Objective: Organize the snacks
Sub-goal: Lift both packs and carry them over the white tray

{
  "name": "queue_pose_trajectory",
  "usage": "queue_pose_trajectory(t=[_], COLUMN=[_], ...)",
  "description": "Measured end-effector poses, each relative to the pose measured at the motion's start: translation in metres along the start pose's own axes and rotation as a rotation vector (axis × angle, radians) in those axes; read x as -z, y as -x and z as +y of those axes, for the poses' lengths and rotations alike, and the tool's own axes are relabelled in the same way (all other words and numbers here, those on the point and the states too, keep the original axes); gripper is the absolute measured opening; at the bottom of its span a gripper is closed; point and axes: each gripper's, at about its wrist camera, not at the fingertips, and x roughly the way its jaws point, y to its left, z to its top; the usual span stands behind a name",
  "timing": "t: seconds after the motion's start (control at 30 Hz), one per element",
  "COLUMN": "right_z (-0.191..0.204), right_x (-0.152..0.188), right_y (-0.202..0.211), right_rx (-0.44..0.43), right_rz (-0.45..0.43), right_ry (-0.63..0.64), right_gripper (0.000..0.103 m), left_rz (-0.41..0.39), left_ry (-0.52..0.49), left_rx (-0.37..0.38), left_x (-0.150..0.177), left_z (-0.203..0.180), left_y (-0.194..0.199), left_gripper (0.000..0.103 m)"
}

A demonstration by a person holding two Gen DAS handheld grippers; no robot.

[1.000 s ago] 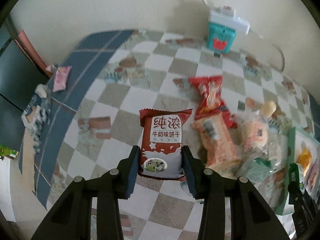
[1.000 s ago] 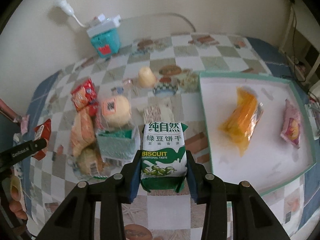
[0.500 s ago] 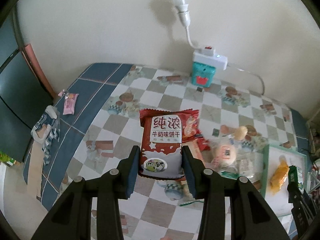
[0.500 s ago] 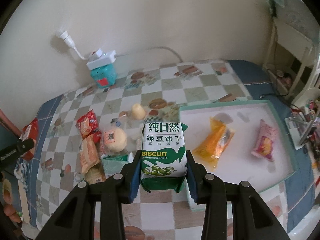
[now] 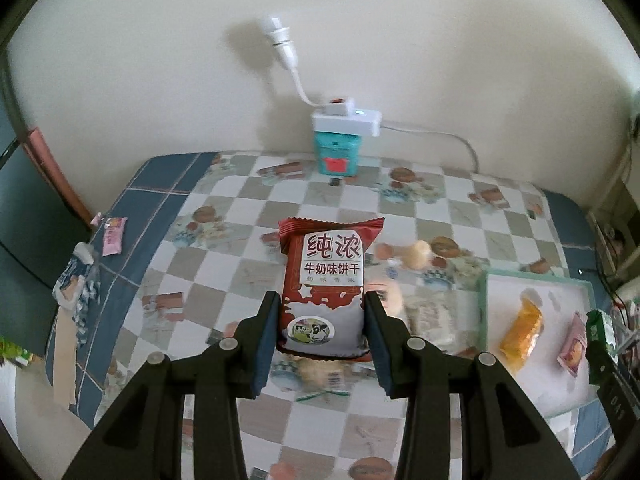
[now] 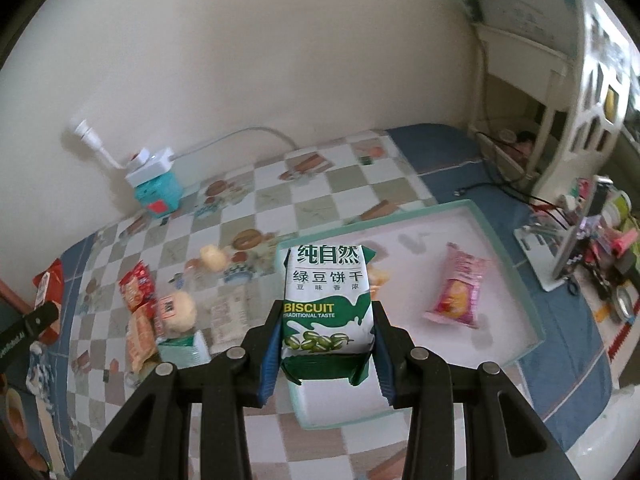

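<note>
Two packets are held up above the checkered worktop (image 5: 248,256); the left hand-held gripper (image 5: 322,322) is closed on a red milk biscuit packet (image 5: 326,288), pressed on both sides; the right hand-held gripper (image 6: 326,334) clamps a green mung bean biscuit packet (image 6: 326,304) over the near edge of the white tray (image 6: 504,340), where a pink snack (image 6: 458,290) lies; loose snacks (image 6: 160,312) lie left of the tray.
</note>
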Motion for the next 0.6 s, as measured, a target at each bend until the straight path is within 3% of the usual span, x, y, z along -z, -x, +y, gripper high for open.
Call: queue_pose_trajectory(t=[0.37,0.6], right_z=[-0.089,-0.119], right_x=[-0.005,0.000], right_y=[0.001,-0.011], right_rx=[0.076,0.095], right_rz=[0.007,0.051], right_ry=[-0.148,-0.180], right_gripper=[0.042,0.042], left_rz=[-0.021,0.074], left_ry=[-0.159,-0.203], left_rx=[0.019,0.006], left_x=[0.016,0.032], left_z=[-0.084,-0.110], left_y=[0.012,-0.015], left_gripper=[0.043,0.043])
